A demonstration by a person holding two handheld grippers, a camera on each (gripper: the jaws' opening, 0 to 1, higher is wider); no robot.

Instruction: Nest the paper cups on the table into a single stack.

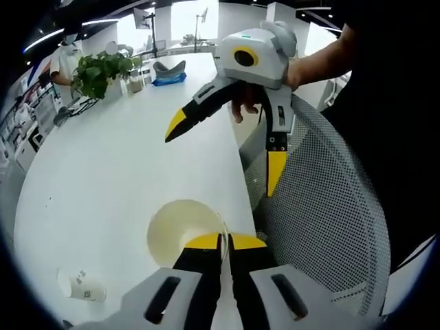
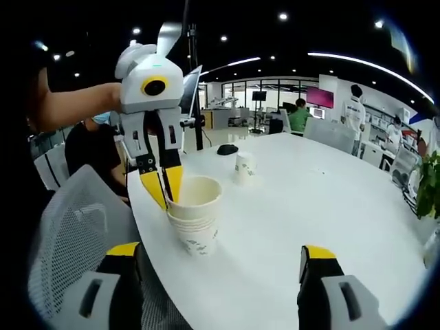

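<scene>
A stack of nested paper cups [image 2: 196,223] stands near the white table's [image 2: 309,199] edge. My left gripper [image 2: 168,189] comes down from above and is shut on the rim of the top cup [image 2: 199,191]. In the left gripper view that cup's open mouth [image 1: 180,230] lies just past my shut left gripper [image 1: 220,240]. A single printed cup [image 2: 244,165] stands farther out on the table, and shows as a small cup [image 1: 82,285] at the lower left. My right gripper [image 2: 220,251] is open and holds nothing, short of the stack; it hovers above the table edge [image 1: 225,148].
A grey mesh chair [image 1: 323,206] sits against the table edge beside the stack. A potted plant [image 1: 103,69] and a blue object [image 1: 168,75] stand at the table's far end. A dark object [image 2: 227,149] lies beyond the single cup. People stand in the background.
</scene>
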